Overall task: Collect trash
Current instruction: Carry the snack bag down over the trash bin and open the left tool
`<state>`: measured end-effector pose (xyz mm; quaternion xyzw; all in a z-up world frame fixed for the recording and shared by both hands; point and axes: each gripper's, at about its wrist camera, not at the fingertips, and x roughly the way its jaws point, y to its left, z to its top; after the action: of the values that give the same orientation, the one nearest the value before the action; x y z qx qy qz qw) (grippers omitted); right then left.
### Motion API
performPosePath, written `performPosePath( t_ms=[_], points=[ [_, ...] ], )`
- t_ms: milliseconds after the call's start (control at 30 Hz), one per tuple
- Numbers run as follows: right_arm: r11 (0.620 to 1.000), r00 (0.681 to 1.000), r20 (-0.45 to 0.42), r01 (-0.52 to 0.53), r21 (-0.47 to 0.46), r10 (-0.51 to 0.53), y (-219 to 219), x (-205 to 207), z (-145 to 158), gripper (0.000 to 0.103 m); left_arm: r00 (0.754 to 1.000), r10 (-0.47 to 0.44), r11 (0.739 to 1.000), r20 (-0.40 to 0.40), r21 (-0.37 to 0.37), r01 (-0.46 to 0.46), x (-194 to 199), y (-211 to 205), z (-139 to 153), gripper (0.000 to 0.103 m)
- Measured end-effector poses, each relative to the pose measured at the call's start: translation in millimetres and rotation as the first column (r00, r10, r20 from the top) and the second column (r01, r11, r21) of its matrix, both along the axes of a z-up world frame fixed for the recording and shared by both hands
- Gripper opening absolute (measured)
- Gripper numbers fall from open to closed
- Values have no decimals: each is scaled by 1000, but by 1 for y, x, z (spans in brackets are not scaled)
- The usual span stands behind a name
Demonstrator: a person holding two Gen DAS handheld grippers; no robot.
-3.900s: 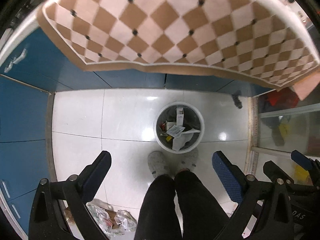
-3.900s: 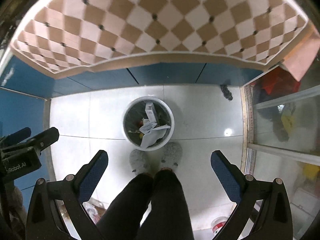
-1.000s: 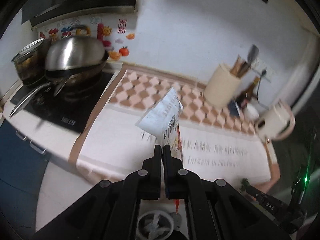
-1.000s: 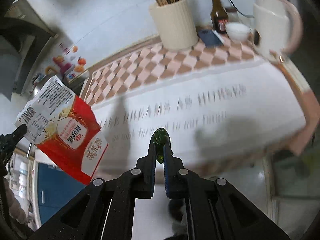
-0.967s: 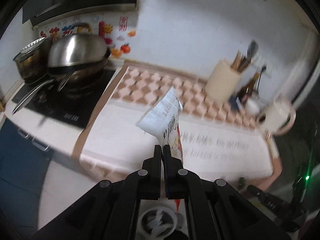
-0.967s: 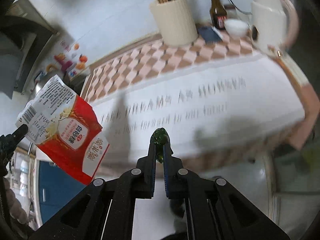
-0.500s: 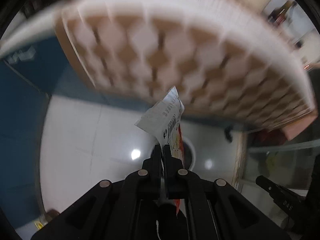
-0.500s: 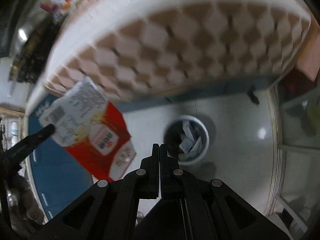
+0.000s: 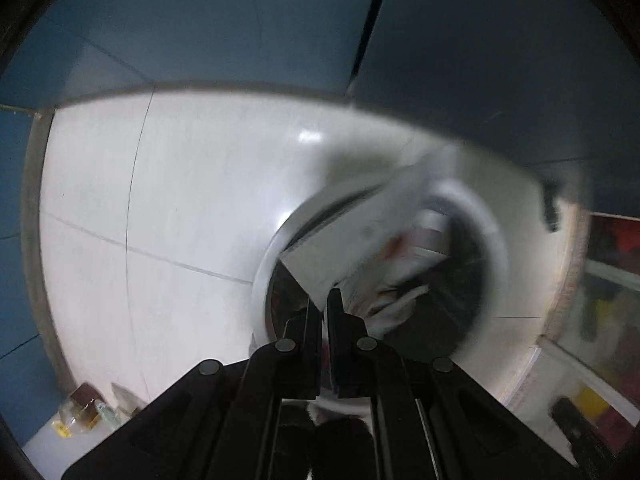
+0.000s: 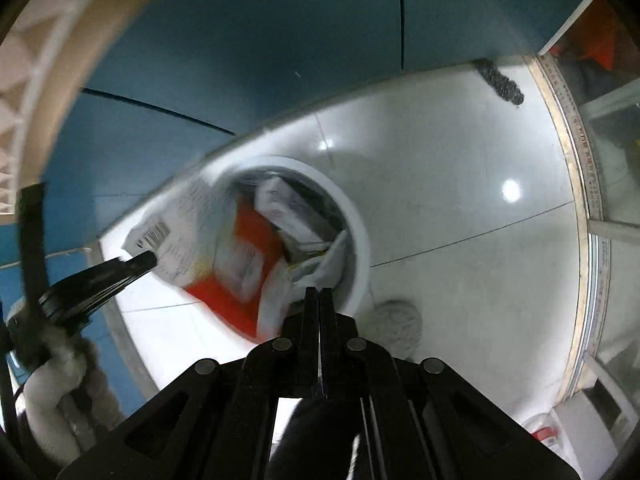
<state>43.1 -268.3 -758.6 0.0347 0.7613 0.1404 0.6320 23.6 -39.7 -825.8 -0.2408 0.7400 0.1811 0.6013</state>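
Right wrist view shows left tongs pinching the snack bag over the bin, right tongs shut, empty.

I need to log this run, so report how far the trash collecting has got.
Done: the bin already holds paper and cartons. In hand: the left gripper is shut on a red and white food bag, hanging over the bin's rim. The right gripper is shut; whether it holds anything is hidden. Left: release the bag. Some wrappers lie on the floor.
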Motion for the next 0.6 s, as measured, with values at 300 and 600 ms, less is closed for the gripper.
performPosePath(
  t_ms=[300, 600],
  points=[
    [1000, 999, -51, -5, -14, 4, -7, 3, -31, 3, 999, -30, 999, -37, -40, 29, -17, -20, 5, 8],
    [985, 987, 20, -157, -69, 159, 7, -5, 17, 92, 991, -101, 990, 84, 111, 91, -39, -14, 130, 103]
  ],
)
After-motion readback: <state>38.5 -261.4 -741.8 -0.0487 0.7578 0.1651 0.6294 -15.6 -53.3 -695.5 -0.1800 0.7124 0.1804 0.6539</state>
